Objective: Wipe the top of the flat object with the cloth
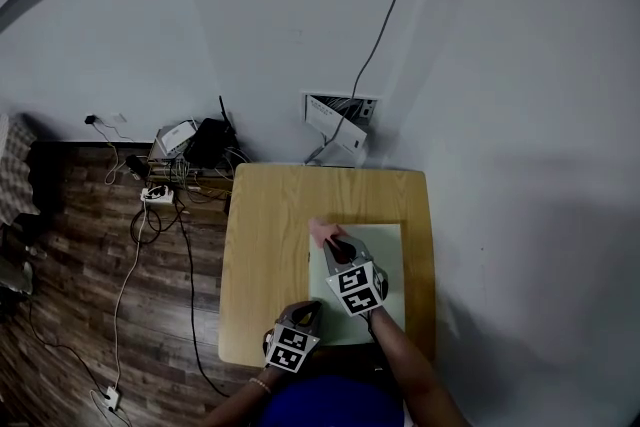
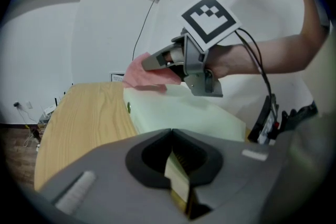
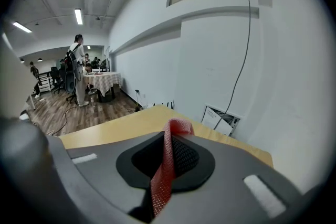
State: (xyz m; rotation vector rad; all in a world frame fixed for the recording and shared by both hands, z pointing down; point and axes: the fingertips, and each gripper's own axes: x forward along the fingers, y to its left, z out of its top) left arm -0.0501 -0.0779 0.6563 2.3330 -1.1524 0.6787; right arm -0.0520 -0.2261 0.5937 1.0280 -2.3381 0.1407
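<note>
A pale green flat object (image 1: 388,245) lies on the right half of the wooden table (image 1: 265,245). My right gripper (image 1: 335,245) is shut on a pink cloth (image 1: 322,233) and hovers over the object's far left part. In the left gripper view the cloth (image 2: 144,73) hangs from the right gripper (image 2: 157,63) just above the flat object (image 2: 184,113). In the right gripper view the cloth (image 3: 167,165) runs up between the jaws. My left gripper (image 1: 303,313) is shut, at the table's near edge by the object's near left corner.
Cables and a power strip (image 1: 157,195) lie on the wood floor left of the table, beside a black box (image 1: 210,143). A white wall panel (image 1: 340,130) sits behind the table. The wall runs close along the right. People stand far off (image 3: 79,68).
</note>
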